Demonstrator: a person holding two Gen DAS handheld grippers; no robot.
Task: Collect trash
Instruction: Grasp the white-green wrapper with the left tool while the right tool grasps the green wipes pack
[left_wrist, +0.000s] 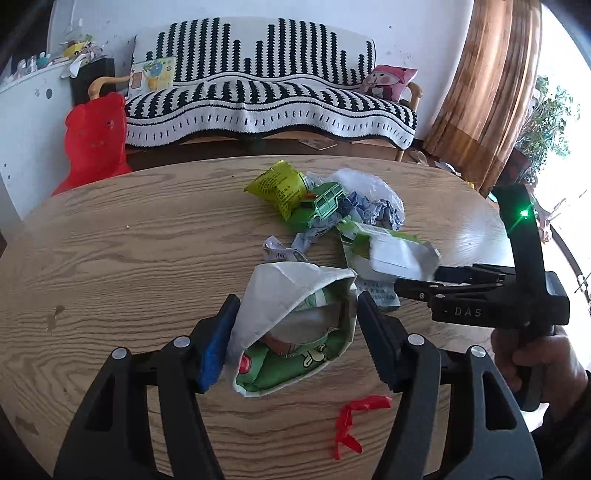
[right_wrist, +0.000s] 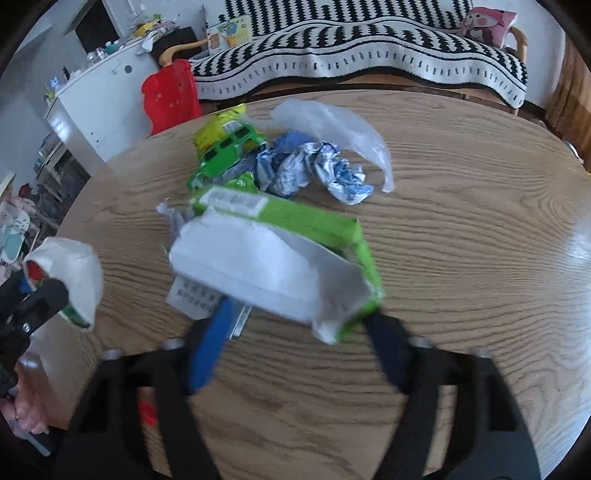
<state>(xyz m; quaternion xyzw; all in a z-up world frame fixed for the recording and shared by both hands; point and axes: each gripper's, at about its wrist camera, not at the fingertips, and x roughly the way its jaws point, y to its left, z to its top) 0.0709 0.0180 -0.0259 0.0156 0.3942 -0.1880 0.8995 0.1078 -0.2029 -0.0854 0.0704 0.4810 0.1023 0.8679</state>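
Pads of the left gripper (left_wrist: 293, 332) press both sides of an opened white-lined green snack bag (left_wrist: 295, 325), clenched on it near the front edge of the oval wooden table (left_wrist: 110, 240). To its right, the right gripper (right_wrist: 295, 332) holds a torn green-and-white paper carton (right_wrist: 280, 258): in the right wrist view its blue pad and dark pad sit against the carton's near corners, though blur makes the contact hard to judge exactly.

Farther out, the remaining litter lies in a heap toward the table's far side: a yellow-green crinkled snack packet (left_wrist: 277, 184), a crumpled blue-and-white wrapper (right_wrist: 314, 170) and a clear plastic bag (right_wrist: 332, 125), with a green toy car (left_wrist: 321, 205) sitting among them. A twisted red plastic scrap (left_wrist: 351, 421) lies near, right of the left gripper.

Both hands appear to be mid-pickup, one item each. No bin is in view, so the next move probably calls for lifting both pieces clear and carrying them off the table.
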